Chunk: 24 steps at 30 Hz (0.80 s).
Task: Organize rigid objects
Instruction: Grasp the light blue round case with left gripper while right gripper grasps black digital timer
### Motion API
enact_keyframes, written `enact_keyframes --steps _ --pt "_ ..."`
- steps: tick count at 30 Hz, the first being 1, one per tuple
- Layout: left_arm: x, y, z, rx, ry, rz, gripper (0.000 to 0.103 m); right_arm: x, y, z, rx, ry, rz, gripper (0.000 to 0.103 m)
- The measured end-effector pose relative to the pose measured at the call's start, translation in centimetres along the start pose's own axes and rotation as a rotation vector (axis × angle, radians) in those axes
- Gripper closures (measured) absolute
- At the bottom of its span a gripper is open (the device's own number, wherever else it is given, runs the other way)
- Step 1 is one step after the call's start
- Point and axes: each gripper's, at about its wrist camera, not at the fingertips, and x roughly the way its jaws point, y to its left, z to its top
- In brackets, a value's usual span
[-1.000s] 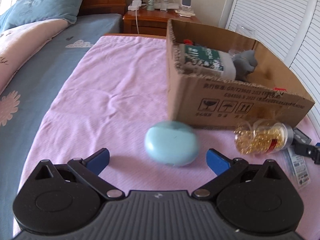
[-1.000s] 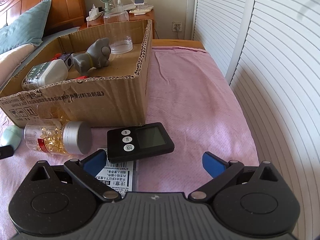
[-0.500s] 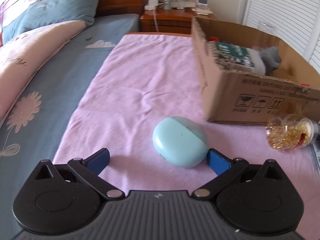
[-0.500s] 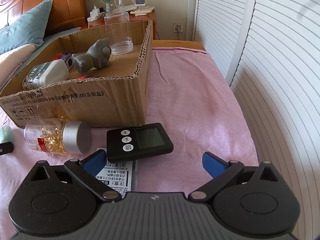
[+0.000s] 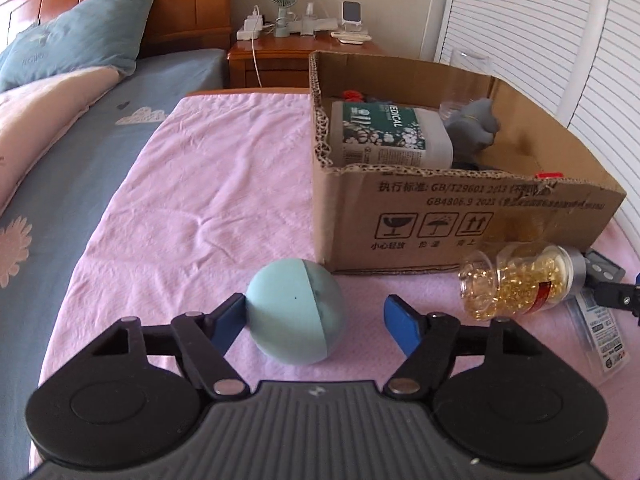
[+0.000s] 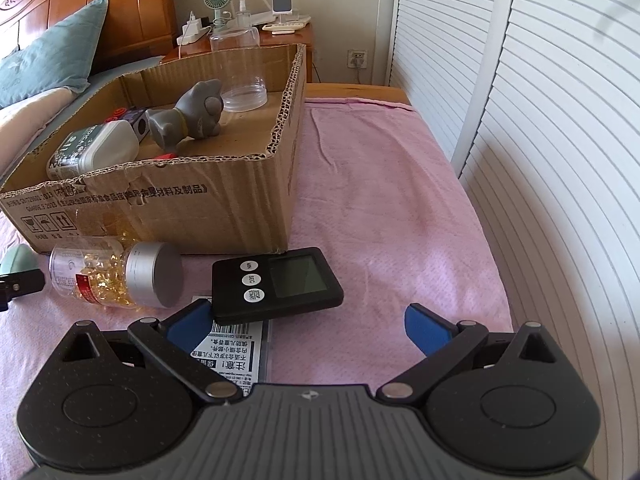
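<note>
A pale blue rounded case (image 5: 295, 312) lies on the pink cloth, tipped on its edge between the fingers of my left gripper (image 5: 314, 318). The left pad touches it, the right pad stands apart, so the gripper is open. A cardboard box (image 5: 472, 216) stands just behind, holding a white bottle (image 5: 388, 136) and a grey toy figure (image 5: 476, 128). A clear bottle of yellow capsules (image 5: 520, 284) lies in front of the box. My right gripper (image 6: 308, 322) is open and empty, just behind a black digital timer (image 6: 276, 282) that rests on a labelled flat packet (image 6: 236, 354).
The capsule bottle (image 6: 116, 276) and box (image 6: 168, 208) also show in the right wrist view. White louvred doors (image 6: 540, 140) run along the right. A bed with a blue pillow (image 5: 80, 40) lies left; a nightstand (image 5: 300, 48) stands behind.
My left gripper has closed partway around the blue case, which has tipped up on its edge and sits against the left pad. The right gripper has barely moved.
</note>
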Motion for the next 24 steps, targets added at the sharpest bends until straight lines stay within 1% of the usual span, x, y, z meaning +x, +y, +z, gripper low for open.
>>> enact_keyframes --steps 1,3,6,9,12,17,19,20,21,24 --pt "0.1 -0.1 0.0 0.007 -0.006 0.008 0.035 0.1 0.0 0.0 -0.003 -0.001 0.001 0.000" --pt "0.1 -0.1 0.1 0.017 -0.015 0.027 0.051 0.2 0.1 0.2 -0.018 -0.003 0.003 0.000" --pt "0.0 0.2 0.1 0.014 -0.019 0.012 0.051 0.3 0.4 0.6 -0.048 -0.005 0.016 0.000" --pt "0.0 0.1 -0.1 0.022 -0.024 0.019 0.051 0.9 0.8 1.2 -0.090 -0.006 0.021 0.000" --pt "0.1 0.1 0.0 0.015 -0.022 0.020 0.051 2.0 1.0 1.9 -0.135 0.018 0.038 0.000" --pt "0.1 0.2 0.0 0.004 -0.017 0.019 0.051 2.9 0.2 3.0 -0.125 0.065 0.118 0.001" --pt "0.2 0.1 0.1 0.004 -0.017 0.024 0.051 3.0 -0.1 3.1 -0.114 0.076 0.153 0.007" --pt "0.2 0.1 0.1 0.008 -0.016 0.027 0.051 2.9 -0.2 3.1 -0.107 0.081 0.172 0.012" --pt "0.3 0.0 0.2 0.010 -0.014 0.030 0.051 2.8 -0.2 3.1 -0.105 0.080 0.175 0.018" --pt "0.3 0.0 0.2 0.016 -0.015 0.026 0.051 2.5 -0.2 3.0 -0.096 0.082 0.191 0.028"
